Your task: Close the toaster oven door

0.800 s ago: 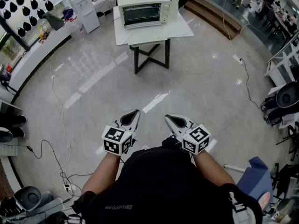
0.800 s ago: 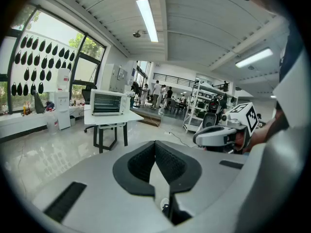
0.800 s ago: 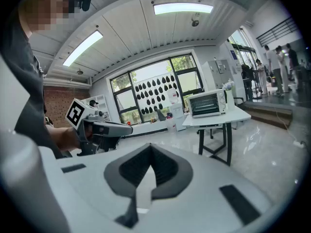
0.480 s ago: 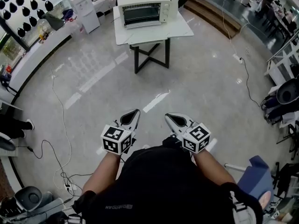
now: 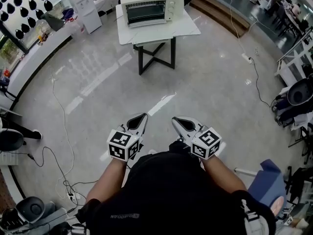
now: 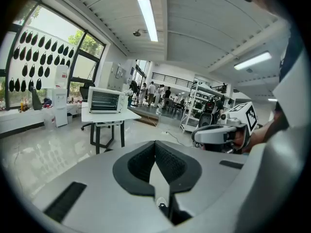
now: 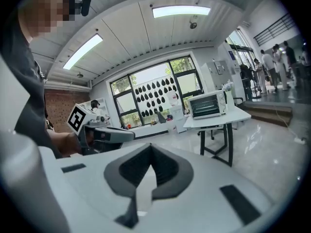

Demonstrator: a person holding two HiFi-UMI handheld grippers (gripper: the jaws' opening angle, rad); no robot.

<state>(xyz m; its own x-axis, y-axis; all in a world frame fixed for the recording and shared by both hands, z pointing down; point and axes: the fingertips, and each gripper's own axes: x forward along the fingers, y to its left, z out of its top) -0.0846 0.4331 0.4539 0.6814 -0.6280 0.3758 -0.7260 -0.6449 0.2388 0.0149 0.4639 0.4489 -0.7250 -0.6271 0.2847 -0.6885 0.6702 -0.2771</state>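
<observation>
The white toaster oven stands on a white table with black crossed legs, far across the floor from me. Its glass door looks upright against the front in the left gripper view and in the right gripper view. Both grippers hang side by side close to my body, well short of the table. My left gripper is shut with nothing between its pads. My right gripper is shut and empty too. Each shows in the other's view, the right gripper and the left gripper.
Shiny floor lies between me and the table. A cable snakes along the left, a white cabinet stands left of the table, a raised step runs at the back right, and a blue seat is near my right. People stand far off.
The head view has shifted a little, so the table sits slightly further up and left. Shoes at the left edge have moved. Both grippers keep the same pose.
</observation>
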